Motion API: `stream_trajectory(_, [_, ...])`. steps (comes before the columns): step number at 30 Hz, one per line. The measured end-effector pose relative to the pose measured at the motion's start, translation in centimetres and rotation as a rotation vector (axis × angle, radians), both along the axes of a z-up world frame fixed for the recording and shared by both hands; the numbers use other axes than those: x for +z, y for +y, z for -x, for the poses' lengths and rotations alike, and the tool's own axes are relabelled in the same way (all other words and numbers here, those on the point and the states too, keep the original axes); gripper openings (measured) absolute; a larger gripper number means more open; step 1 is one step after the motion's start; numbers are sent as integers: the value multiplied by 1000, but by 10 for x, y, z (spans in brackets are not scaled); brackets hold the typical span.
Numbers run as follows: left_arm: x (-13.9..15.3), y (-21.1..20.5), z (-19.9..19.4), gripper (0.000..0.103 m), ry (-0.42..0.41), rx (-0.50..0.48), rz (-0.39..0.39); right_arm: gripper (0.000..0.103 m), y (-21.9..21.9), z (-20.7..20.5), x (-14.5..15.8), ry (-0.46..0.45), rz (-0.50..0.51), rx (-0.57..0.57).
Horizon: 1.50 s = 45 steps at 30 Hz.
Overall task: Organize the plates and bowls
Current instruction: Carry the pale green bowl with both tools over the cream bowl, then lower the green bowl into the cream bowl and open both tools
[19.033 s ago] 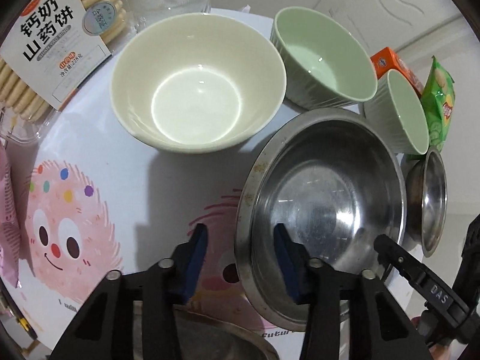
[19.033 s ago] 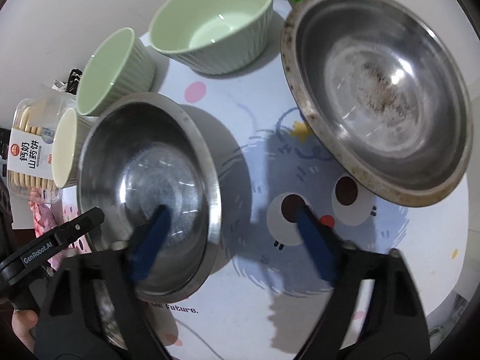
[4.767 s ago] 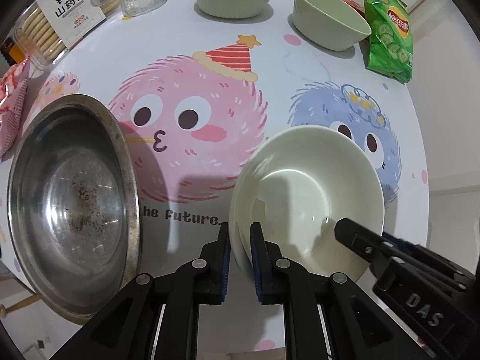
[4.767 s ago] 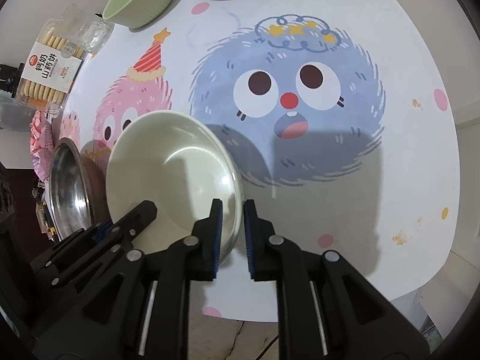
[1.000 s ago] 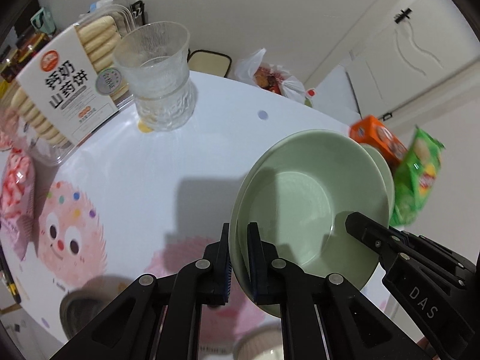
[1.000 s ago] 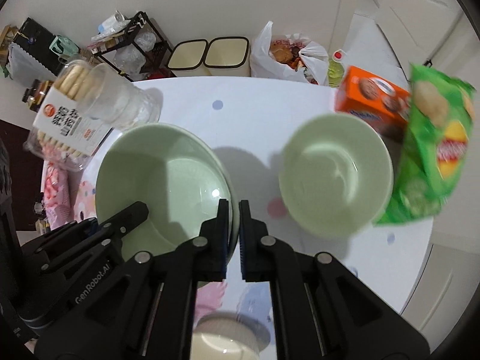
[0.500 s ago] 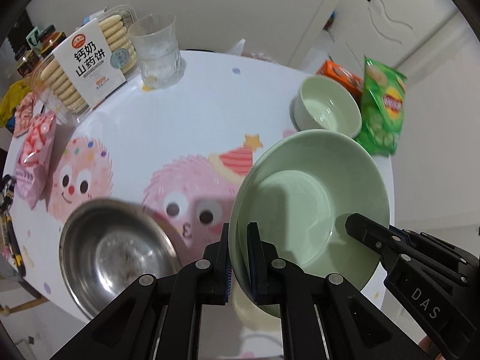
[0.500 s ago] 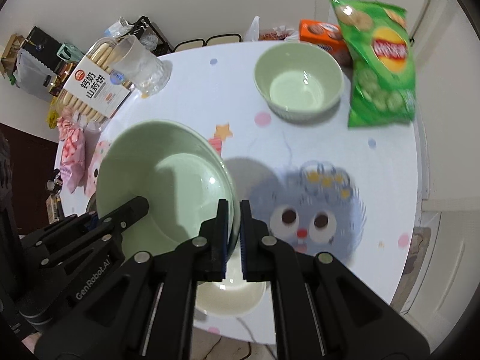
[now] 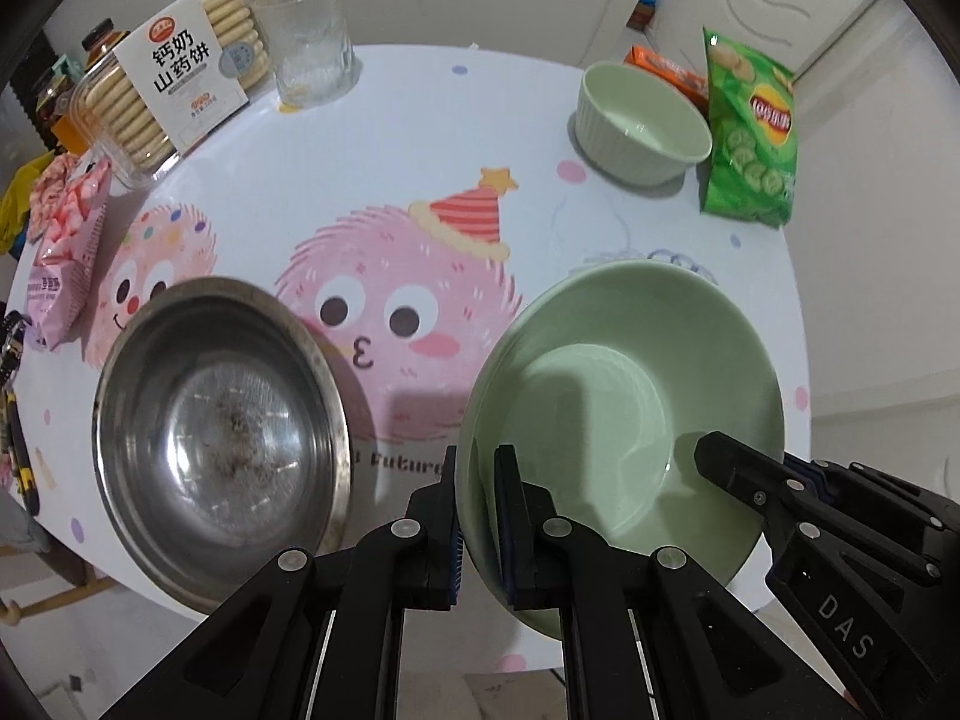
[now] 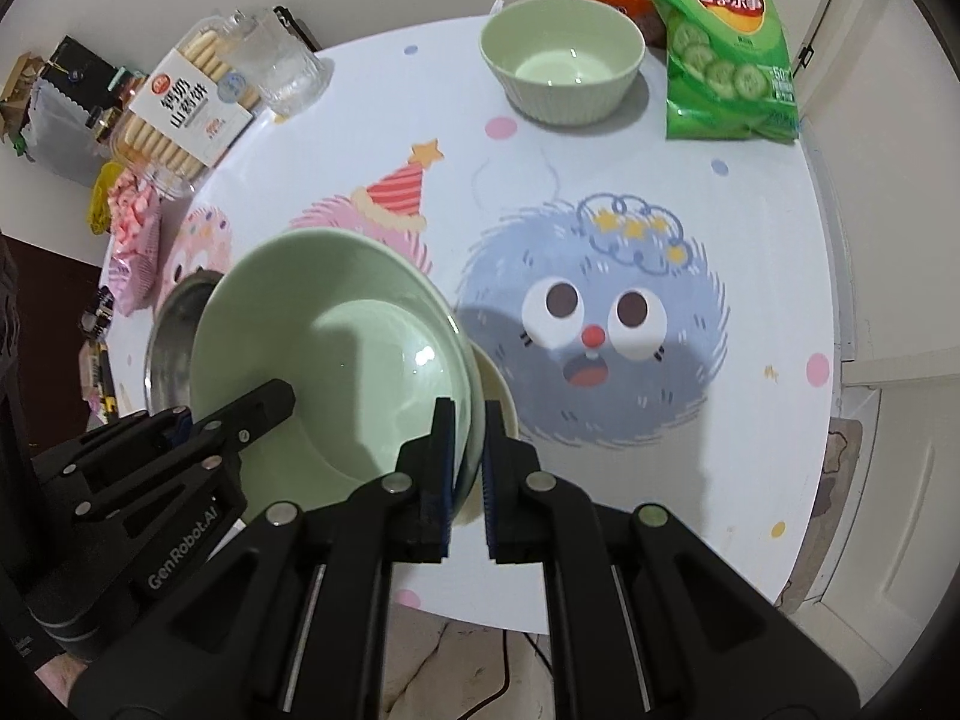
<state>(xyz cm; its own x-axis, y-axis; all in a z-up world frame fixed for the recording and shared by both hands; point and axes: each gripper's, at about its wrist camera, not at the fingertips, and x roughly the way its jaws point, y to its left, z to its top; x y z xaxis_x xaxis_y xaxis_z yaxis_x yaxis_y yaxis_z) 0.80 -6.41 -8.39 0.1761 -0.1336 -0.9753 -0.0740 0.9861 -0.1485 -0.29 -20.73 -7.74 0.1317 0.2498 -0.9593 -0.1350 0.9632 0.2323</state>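
Both grippers hold one wide green bowl (image 9: 624, 396) by opposite rims. My left gripper (image 9: 478, 516) is shut on its left rim; my right gripper (image 10: 467, 468) is shut on its right rim (image 10: 474, 396). The bowl (image 10: 336, 360) hangs just above a cream bowl (image 10: 503, 396), whose edge peeks out under it near the table's front edge. A steel bowl (image 9: 222, 420) sits to the left of them. A smaller green ribbed bowl (image 9: 642, 120) stands at the far right of the table; it also shows in the right wrist view (image 10: 561, 57).
A biscuit box (image 9: 174, 78) and a glass (image 9: 312, 48) stand at the far left. A pink snack bag (image 9: 60, 246) lies at the left edge. A green chip bag (image 9: 750, 132) and an orange box (image 9: 660, 69) lie far right. The round table (image 10: 750, 420) carries cartoon prints.
Both grippers have carried the wide green bowl from the far side of the table back and down toward the front edge, over the cream bowl.
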Motion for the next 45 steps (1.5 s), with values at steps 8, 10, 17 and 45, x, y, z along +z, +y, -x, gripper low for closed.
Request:
stream_trajectory(8, [-17, -5, 11, 9, 19, -26, -17, 10, 3, 12, -15, -5, 47, 19])
stream_trajectory(10, [-20, -7, 11, 9, 22, -33, -25, 10, 3, 13, -19, 4, 48, 17])
stream_trajectory(17, [-25, -11, 11, 9, 18, -60, -50, 10, 7, 16, -25, -4, 89, 36])
stream_trajectory(45, [-30, -10, 9, 16, 13, -112, -63, 12, 10, 17, -31, -18, 116, 41])
